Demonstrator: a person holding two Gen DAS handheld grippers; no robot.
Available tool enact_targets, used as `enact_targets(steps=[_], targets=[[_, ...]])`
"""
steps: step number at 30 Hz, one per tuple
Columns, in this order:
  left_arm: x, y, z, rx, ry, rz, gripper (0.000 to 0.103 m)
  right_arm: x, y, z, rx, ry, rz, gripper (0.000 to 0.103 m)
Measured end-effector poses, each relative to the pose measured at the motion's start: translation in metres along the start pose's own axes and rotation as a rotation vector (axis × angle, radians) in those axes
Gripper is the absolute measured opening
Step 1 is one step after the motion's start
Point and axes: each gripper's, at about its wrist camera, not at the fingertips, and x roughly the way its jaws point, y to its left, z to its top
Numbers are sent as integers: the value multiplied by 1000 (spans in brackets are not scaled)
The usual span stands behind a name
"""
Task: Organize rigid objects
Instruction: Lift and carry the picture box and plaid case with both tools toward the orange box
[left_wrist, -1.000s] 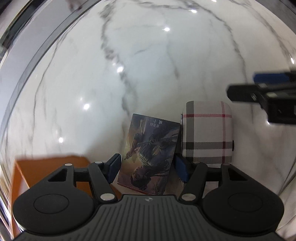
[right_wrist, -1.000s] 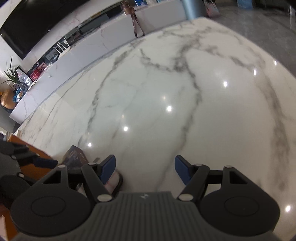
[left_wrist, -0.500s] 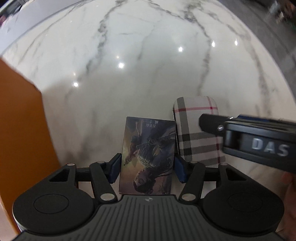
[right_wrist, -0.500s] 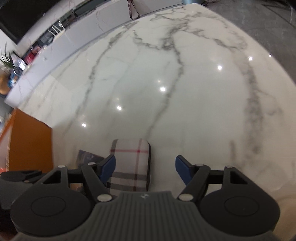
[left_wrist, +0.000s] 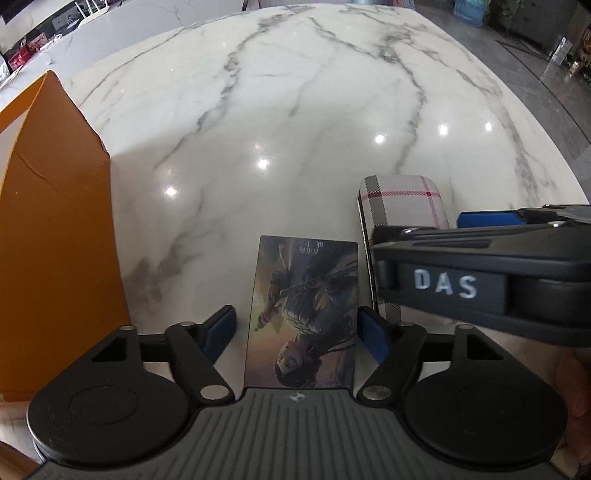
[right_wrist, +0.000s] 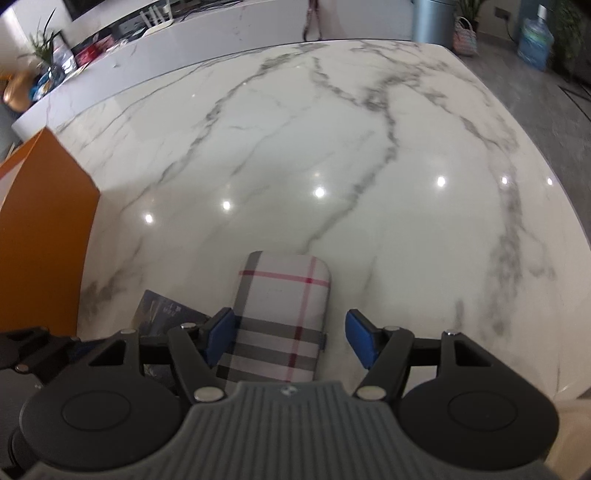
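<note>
From the left wrist camera, the left gripper (left_wrist: 297, 332) pointed steeply down at a picture card (left_wrist: 304, 314) lying flat on the marble table (left_wrist: 295, 129). Its jaws were opening, with the card between them; a gap showed at the left pad, while the right pad sat at the card's edge, so no grip looked firm. A plaid case (left_wrist: 402, 205) lay just beside the card on its right, partly covered by the right gripper's dark body. An orange box (left_wrist: 55, 221) stood at the left, its inside out of view.

From the right wrist camera, the right gripper (right_wrist: 291, 341) hung over the near end of the plaid case (right_wrist: 282, 314), jaws apart: the left pad looked close to the case's edge, the right pad clearly off it. The card (right_wrist: 166, 312) showed only as a dark corner beside the case.

Judging by this, both items lay loose on the table, so the sorting was hardly begun. The near ends of both were hidden under the grippers.
</note>
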Motion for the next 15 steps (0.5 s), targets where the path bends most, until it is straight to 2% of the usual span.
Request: enact_targets(steps=[5,10,12,15], targets=[[-3,-1,-5,-4,-25,-3,90,11,5,2,-13,29,10,70],[-5,-2,-10,-3,-40,-11,87,17,24,-2,-111,14,-52,69],[-5,-3,-10,6,-47,-15,83,17,27,-4,-131,8,-69,68],[-8,-7,-11,22,-64,-16,68,15,21,-4,-100,8,-58,68]])
